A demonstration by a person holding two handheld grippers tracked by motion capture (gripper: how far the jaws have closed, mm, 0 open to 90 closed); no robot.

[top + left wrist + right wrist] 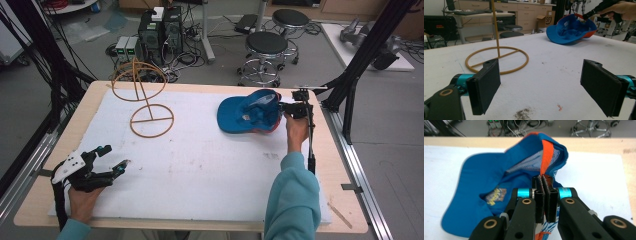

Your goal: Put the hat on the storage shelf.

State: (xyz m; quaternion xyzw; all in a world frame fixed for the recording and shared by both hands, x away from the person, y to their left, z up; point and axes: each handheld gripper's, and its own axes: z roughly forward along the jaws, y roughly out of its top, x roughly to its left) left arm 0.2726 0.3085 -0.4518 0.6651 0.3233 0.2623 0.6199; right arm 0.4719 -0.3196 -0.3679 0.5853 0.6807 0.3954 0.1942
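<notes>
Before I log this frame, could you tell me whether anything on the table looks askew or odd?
The blue cap lies upside down, its back rim pinched by the right tool. The wire hat stand is bare. Small dark stains mark the white mat.

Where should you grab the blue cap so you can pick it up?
Grab the back rim of the blue cap, probably, coming from the right edge of the table. The cap lies upside down, so that thin edge by the orange strap stands up. The right tool is shut on it there.

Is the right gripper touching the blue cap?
Touching. In the right gripper view, the right gripper has its jaws shut on the rear rim of the blue cap.
</notes>
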